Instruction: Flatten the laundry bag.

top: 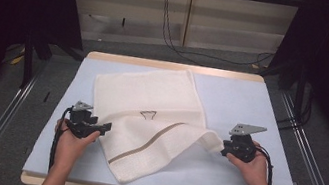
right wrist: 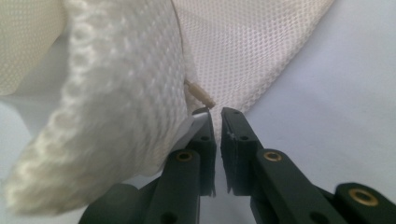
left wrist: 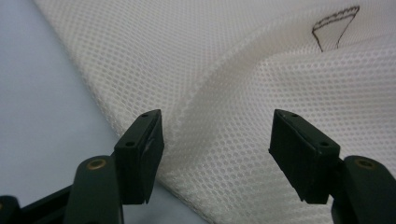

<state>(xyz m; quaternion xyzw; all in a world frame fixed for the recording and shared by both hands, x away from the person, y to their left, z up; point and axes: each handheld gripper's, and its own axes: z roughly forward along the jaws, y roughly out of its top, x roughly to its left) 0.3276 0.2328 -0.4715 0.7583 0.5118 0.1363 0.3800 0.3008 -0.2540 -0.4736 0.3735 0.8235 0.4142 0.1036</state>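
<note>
A white mesh cloth [top: 152, 95] lies half folded on the pale blue table top [top: 247, 101], with a beige stripe [top: 143, 147] and a small stitched loop [top: 147, 115] on it. My left gripper [top: 107, 127] sits at the cloth's left edge. In the left gripper view the cloth [left wrist: 233, 70] lies below my left gripper [left wrist: 217, 140], whose wide-open jaws do not press on it. My right gripper [top: 223, 147] holds the cloth's raised right corner. Seen in the right gripper view, my right gripper [right wrist: 217, 114] is shut at that corner and the cloth [right wrist: 116, 93] bunches beside it.
The table's wooden rim [top: 172, 66] runs along the far side. Metal rails [top: 1, 116] flank the table on the floor, and black cables [top: 173, 28] trail behind it. Dark stands [top: 32, 50] rise at both back corners.
</note>
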